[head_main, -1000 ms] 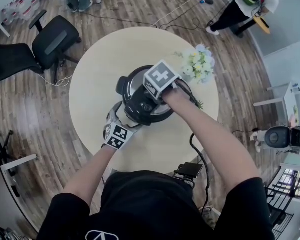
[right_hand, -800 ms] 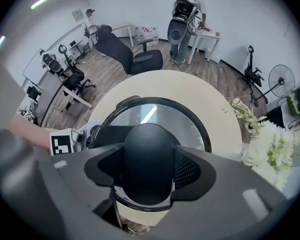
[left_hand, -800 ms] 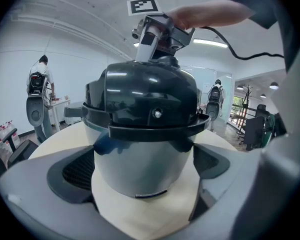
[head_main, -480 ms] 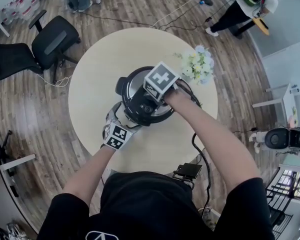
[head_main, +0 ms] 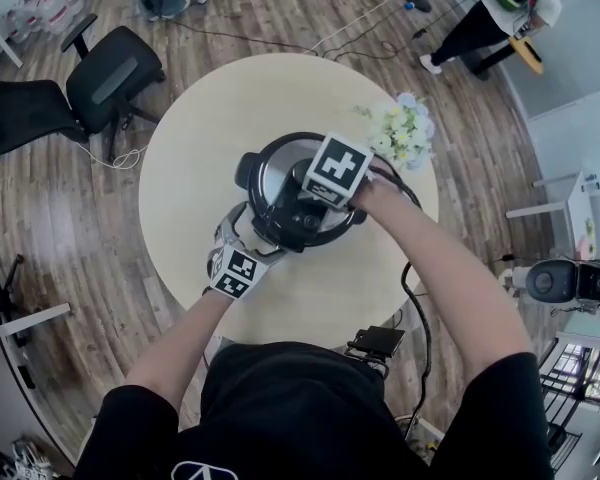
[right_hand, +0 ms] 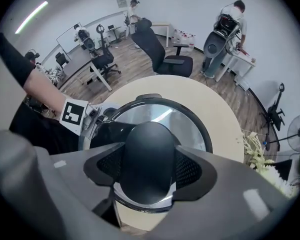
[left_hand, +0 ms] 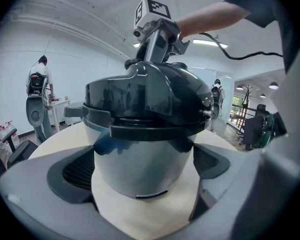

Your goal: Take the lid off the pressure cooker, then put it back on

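The cooker (head_main: 280, 180) stands near the middle of the round table (head_main: 190, 158), and its lid (left_hand: 150, 96) sits on the pot (left_hand: 140, 156), closed all round as far as I can see.

The right gripper (right_hand: 149, 173) comes straight down from above, with the forearm reaching in from about 4 o'clock. Its jaws stand about half apart and are clamped on the lid's black oblong handle (right_hand: 149, 144), one meshed pad pressed on each long side. The marker cube (head_main: 338, 166) sits on top of it.

The left gripper (left_hand: 145, 184) comes in low from about 7 o'clock, tilted a little downward. Its jaws are spread wide round the lower wall of the pot, with a pad (left_hand: 79, 170) against each flank, so it grips the steel body from the side.

A black tab (head_main: 246, 171) juts from the cooker at about 10 o'clock. A bunch of pale flowers (head_main: 402, 130) lies on the table at 2 o'clock from the cooker, near it but not touching. A black cable (head_main: 412, 313) trails off the table edge at 5 o'clock.

Off the table at 10 o'clock stand two black office chairs (head_main: 110, 78) on the wood floor. A person in a white top (head_main: 490, 13) stands well away at 1 o'clock.
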Available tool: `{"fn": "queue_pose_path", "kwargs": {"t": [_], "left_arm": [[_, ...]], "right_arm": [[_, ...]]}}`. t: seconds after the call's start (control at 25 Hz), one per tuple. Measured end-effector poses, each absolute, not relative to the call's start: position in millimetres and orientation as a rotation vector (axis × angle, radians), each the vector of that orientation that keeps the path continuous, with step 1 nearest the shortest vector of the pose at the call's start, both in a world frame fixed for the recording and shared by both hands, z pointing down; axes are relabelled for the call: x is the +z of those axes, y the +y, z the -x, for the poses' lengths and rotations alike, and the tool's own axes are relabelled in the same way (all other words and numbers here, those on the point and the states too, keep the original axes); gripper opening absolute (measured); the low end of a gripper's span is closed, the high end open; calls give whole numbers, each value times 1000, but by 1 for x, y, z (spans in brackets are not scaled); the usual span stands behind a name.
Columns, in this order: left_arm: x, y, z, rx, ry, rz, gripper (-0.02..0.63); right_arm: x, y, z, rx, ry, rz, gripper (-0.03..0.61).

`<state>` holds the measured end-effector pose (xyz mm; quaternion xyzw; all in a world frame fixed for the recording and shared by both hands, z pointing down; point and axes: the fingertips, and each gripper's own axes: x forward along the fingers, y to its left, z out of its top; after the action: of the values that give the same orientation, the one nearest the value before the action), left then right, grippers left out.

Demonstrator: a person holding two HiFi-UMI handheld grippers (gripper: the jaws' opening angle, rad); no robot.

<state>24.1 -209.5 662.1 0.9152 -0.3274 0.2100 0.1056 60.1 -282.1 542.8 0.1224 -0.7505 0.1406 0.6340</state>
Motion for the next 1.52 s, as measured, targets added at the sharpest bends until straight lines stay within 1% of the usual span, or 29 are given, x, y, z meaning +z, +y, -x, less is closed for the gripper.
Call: {"fn": "queue_pose_path", "kwargs": {"t": [0.16,0.28,0.4,0.56,0.88,0.96,1.0,1.04,1.08,1.16,1.2,1.24,1.28,1.32,1.36,1.4,1.48,1.52], "left_arm": [[663,-210,-26,613,-977,-2695,592],[663,-209,-28,621,-974,-2692,592],[661,-208,-28,630,-968,-2690,592],[662,-211,-27,628,-966,-2692,592],[666,-213,-23,676,-927,-2658,589],[662,-211,-19,693,-880,-2629,567],[655,-209,-15,695,-859,-2617,538],[647,-206,-10,693,-848,-2613,487],[638,-202,-3,685,-851,-2616,414],[621,-193,11,643,-894,-2629,320],[611,-189,17,601,-923,-2630,284],[600,-187,24,550,-958,-2627,245],[587,-187,30,502,-996,-2626,216],[574,-189,36,461,-1036,-2630,204],[560,-191,42,423,-1073,-2639,170],[544,-193,45,383,-1104,-2651,132],[511,-199,45,300,-1150,-2688,43],[494,-201,42,258,-1173,-2715,2]], "right_arm": [[544,-278,-63,245,-1708,-188,307],[548,-267,-73,253,-1670,-130,308],[543,-272,-68,159,-1708,-77,311],[548,-270,-82,119,-1612,-3,319],[550,-274,-79,139,-1657,-76,321],[546,-278,-76,174,-1708,-146,319],[544,-278,-77,212,-1733,-190,319],[540,-277,-82,254,-1754,-238,314],[536,-275,-89,289,-1776,-292,304],[525,-267,-103,329,-1848,-403,284],[519,-260,-109,335,-1891,-459,277],[512,-253,-116,336,-1926,-515,257],[506,-245,-122,333,-1955,-571,216],[500,-238,-128,332,-1979,-629,214],[495,-232,-131,337,-2008,-689,192],[489,-226,-133,351,-2045,-751,164],[477,-216,-133,389,-2143,-875,156],[469,-211,-132,391,-2197,-934,127]]}}
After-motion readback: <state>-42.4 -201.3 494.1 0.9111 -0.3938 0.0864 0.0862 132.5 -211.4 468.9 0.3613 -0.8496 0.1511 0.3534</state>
